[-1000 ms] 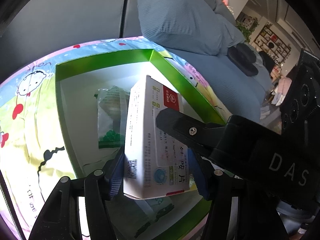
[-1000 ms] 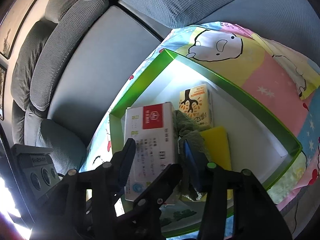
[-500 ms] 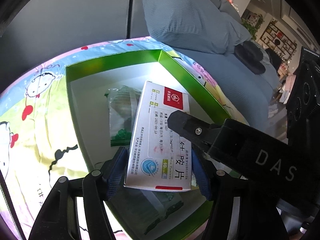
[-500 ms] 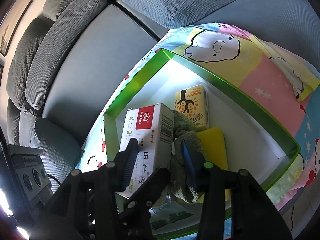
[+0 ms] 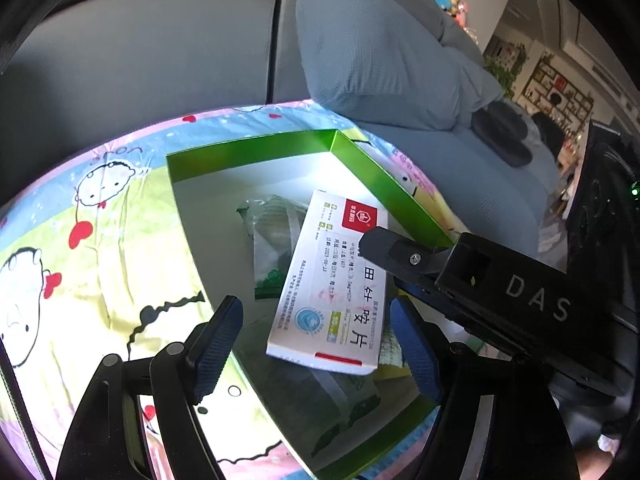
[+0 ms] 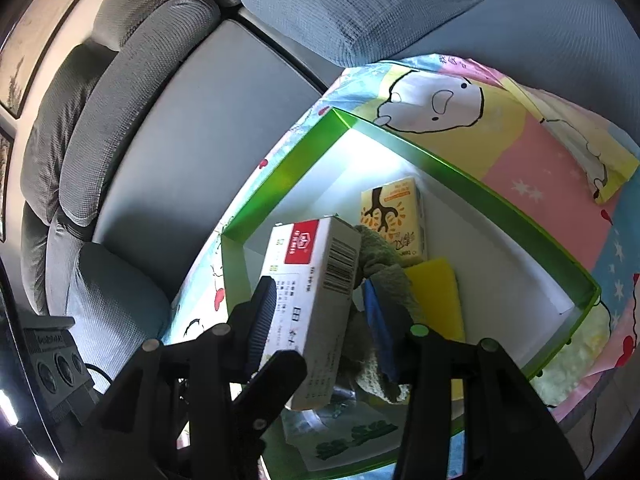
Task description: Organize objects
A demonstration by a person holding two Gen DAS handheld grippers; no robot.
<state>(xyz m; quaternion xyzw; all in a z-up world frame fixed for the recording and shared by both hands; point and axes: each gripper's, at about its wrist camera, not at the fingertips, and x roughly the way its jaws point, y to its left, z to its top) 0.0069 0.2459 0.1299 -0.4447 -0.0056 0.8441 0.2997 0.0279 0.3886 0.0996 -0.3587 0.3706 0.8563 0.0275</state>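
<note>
Barcode (image 6: 341, 265) on medicine box (image 6: 308, 308): right view only

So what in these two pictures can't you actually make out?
- Green cloth: right wrist view, mostly hidden behind the white medicine box and the right gripper.
- Yellow sponge: its near end covered by that cloth.
- Clear plastic packets: left wrist view, contents unreadable, partly under the box.
- Small print on the box: too small in both views.
- Green tray: near corner hidden by the left gripper, whose jaws are opening.
</note>
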